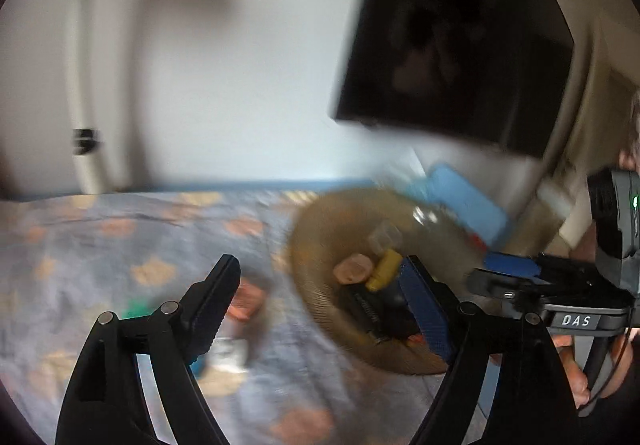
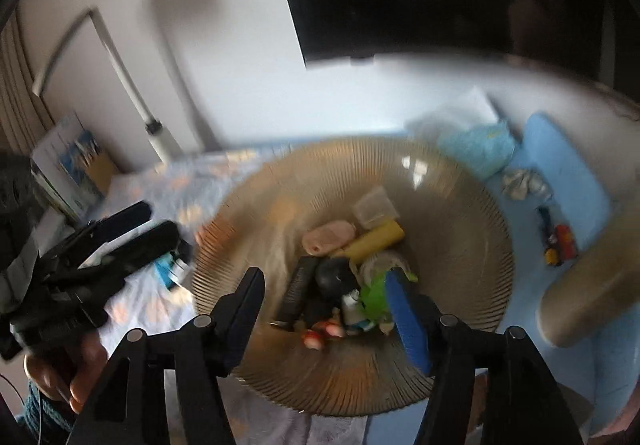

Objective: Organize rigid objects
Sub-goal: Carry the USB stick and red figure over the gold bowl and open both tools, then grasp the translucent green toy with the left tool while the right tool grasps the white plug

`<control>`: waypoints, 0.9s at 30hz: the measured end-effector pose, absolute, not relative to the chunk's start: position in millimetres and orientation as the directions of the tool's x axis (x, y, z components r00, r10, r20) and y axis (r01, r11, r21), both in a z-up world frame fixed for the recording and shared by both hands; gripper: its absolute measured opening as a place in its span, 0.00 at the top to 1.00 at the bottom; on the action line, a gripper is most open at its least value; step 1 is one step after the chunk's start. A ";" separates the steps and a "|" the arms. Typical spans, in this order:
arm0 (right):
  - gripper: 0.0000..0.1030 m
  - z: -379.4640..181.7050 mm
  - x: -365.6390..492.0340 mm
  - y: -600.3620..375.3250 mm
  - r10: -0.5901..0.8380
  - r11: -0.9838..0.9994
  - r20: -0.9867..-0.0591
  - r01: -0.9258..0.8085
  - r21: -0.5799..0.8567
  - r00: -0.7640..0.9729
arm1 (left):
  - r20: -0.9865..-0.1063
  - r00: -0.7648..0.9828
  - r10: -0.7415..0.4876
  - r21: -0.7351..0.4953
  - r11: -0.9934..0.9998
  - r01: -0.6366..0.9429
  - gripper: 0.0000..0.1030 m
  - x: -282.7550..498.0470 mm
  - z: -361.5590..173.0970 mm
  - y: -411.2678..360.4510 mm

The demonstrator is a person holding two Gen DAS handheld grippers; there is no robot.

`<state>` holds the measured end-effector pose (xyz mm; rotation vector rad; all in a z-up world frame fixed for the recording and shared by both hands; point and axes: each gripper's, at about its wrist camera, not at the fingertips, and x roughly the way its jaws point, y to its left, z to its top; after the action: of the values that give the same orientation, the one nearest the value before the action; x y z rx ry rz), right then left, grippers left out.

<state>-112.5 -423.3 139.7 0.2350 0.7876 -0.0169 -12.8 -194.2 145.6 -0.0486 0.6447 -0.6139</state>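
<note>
1. Your left gripper (image 1: 320,301) is spread wide with nothing between its fingers, hovering above the patterned bedsheet (image 1: 100,229), just left of the ribbed bowl (image 1: 320,221).
2. Your right gripper (image 2: 326,309) is also released, its jaws apart over the near side of the bowl (image 2: 248,213).
3. The bowl sits on the bed and holds the gathered pieces: a yellow cylinder (image 2: 374,241), a pink oval piece (image 2: 328,237), a clear small box (image 2: 374,207), a black comb-like bar (image 2: 296,289) and a green item (image 2: 374,295).
4. Several small objects (image 1: 228,349) lie on the sheet by your left gripper; motion blur hides what they are.
</note>
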 end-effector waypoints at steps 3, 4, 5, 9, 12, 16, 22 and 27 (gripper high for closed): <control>0.41 156.2 -119.8 -406.0 0.086 0.978 -0.678 0.069 0.198 0.730 | -0.522 0.695 -0.495 -0.242 0.867 0.436 0.22 -18.9 155.8 -146.2; 0.41 158.3 -120.3 -398.5 0.092 0.980 -0.675 0.055 0.194 0.732 | -0.523 0.711 -0.470 -0.240 0.882 0.407 0.22 -20.9 156.3 -130.6; 0.41 162.2 -120.5 -382.7 0.108 0.983 -0.669 0.022 0.183 0.735 | -0.525 0.731 -0.436 -0.233 0.899 0.370 0.22 -22.3 154.2 -112.3; 0.41 161.6 -115.4 -326.0 0.164 0.985 -0.668 -0.088 0.145 0.726 | -0.564 0.775 -0.286 -0.183 0.958 0.220 0.22 -31.6 135.5 -60.0; 0.41 139.0 -109.8 -277.7 0.222 0.975 -0.687 -0.172 0.141 0.692 | -0.620 0.757 -0.206 -0.137 0.979 0.153 0.22 -31.9 103.3 -36.3; 0.41 86.7 -94.1 -237.6 0.226 0.972 -0.741 -0.201 0.124 0.632 | -0.681 0.710 -0.179 -0.116 0.984 0.137 0.22 -24.7 58.9 -23.6; 0.41 29.3 -80.7 -215.1 0.160 0.982 -0.794 -0.174 0.069 0.586 | -0.749 0.642 -0.164 -0.101 0.986 0.135 0.22 -15.4 24.9 -23.8; 0.41 25.0 -71.0 -225.9 0.160 0.986 -0.803 -0.125 0.107 0.575 | -0.788 0.587 -0.185 -0.094 0.979 0.182 0.22 -15.0 22.7 -30.9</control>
<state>-71.0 -225.9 25.0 0.0393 0.9440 0.1671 -15.0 -30.9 22.7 -0.0028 0.9189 -0.2140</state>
